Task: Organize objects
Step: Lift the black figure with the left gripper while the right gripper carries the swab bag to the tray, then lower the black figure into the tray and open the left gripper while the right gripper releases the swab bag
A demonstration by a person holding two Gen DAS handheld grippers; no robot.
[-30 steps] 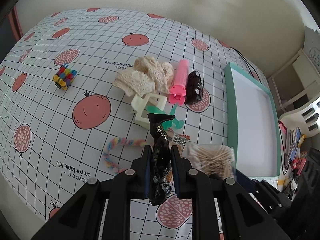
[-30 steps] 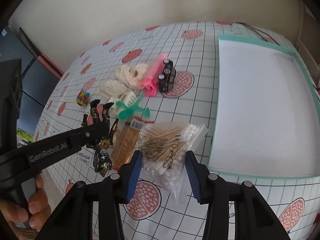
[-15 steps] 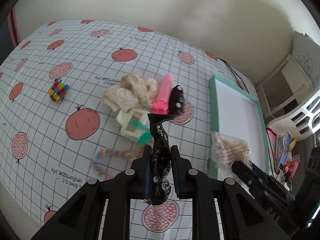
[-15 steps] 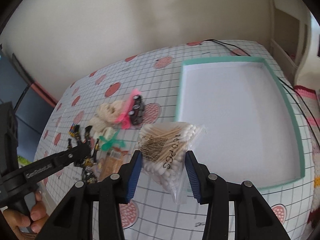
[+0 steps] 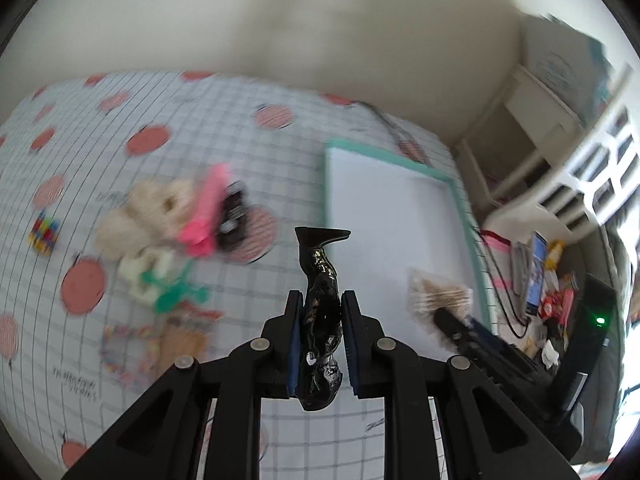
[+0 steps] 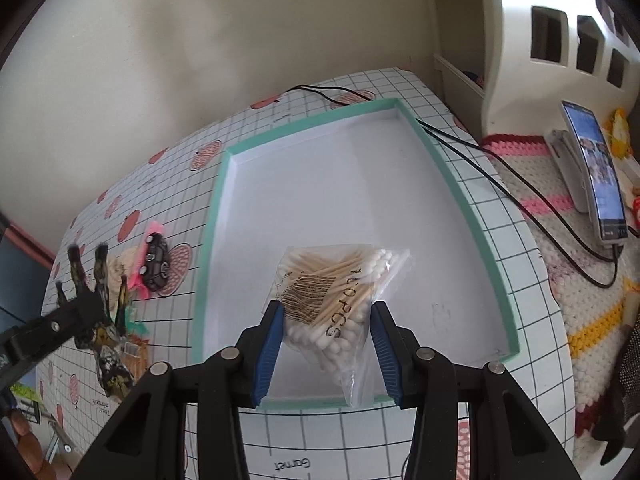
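Observation:
My right gripper [image 6: 328, 312] is shut on a clear bag of cotton swabs [image 6: 340, 276], which hangs above the near part of the white tray with a teal rim [image 6: 208, 240]. My left gripper [image 5: 320, 300] is shut on a glossy black hair claw clip [image 5: 320, 276] that sticks up between the pads. It is in the air above the checked tablecloth, just left of the tray [image 5: 384, 154]. From the right wrist view the clip [image 6: 108, 356] shows gold patches and spread prongs. The left wrist view is blurred and shows the swab bag [image 5: 436, 294] at the right.
A heap lies left of the tray: cream lace fabric [image 5: 148, 208], a pink item [image 5: 204, 216], a black toy car [image 6: 156, 260], green plastic pieces [image 5: 176, 292]. A colourful cube [image 5: 44, 232] sits further left. A black cable [image 6: 520, 184] runs past the tray to a phone [image 6: 600, 176].
The right gripper has carried the swab bag from beside the heap to above the tray, rolling as it went. The left gripper with the clip has swung towards the tray.

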